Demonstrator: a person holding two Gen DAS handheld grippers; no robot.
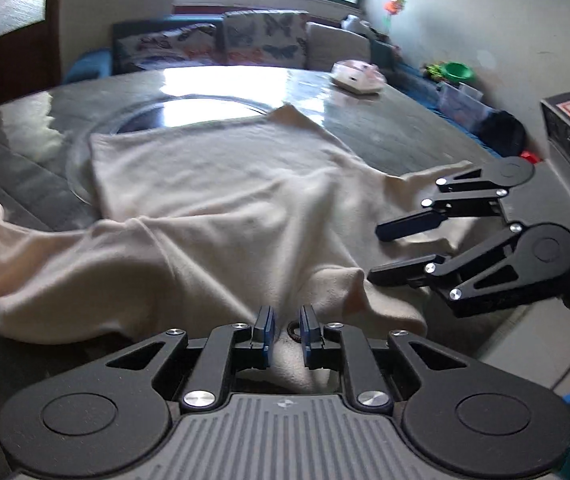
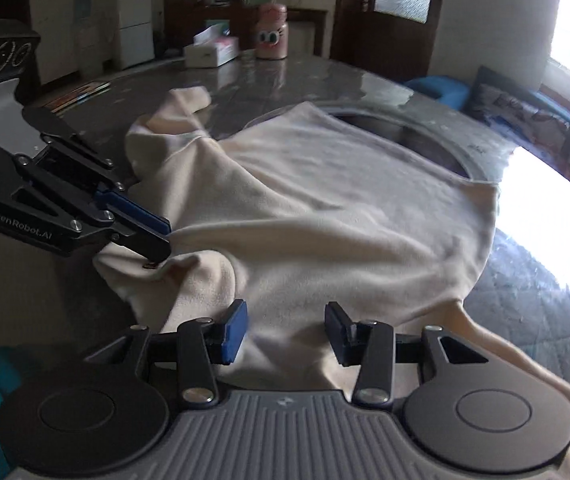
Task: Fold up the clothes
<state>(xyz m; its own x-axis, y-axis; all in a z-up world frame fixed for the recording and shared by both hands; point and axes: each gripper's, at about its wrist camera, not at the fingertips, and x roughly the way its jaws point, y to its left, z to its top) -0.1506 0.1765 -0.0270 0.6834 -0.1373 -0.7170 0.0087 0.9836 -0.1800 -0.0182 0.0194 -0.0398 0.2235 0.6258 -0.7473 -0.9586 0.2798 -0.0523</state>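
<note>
A cream long-sleeved garment (image 1: pixel 221 188) lies spread on the round table, also seen in the right wrist view (image 2: pixel 325 200). My left gripper (image 1: pixel 287 332) is shut on a raised fold at the garment's near edge; in the right wrist view (image 2: pixel 157 240) its jaws pinch the cloth. My right gripper (image 2: pixel 285 328) is open, its fingers straddling the cloth at the garment's near edge. In the left wrist view it (image 1: pixel 381 248) hovers open over the right sleeve. One sleeve (image 1: pixel 17 264) trails left, another (image 2: pixel 173 112) bunches at the far side.
The round grey table (image 1: pixel 385 128) has a glass turntable (image 1: pixel 189 108). A tissue box (image 2: pixel 211 50), a pink jar (image 2: pixel 271 36) and a pink object (image 1: pixel 357 76) stand at its far edges. A sofa (image 1: pixel 245 44) lies behind.
</note>
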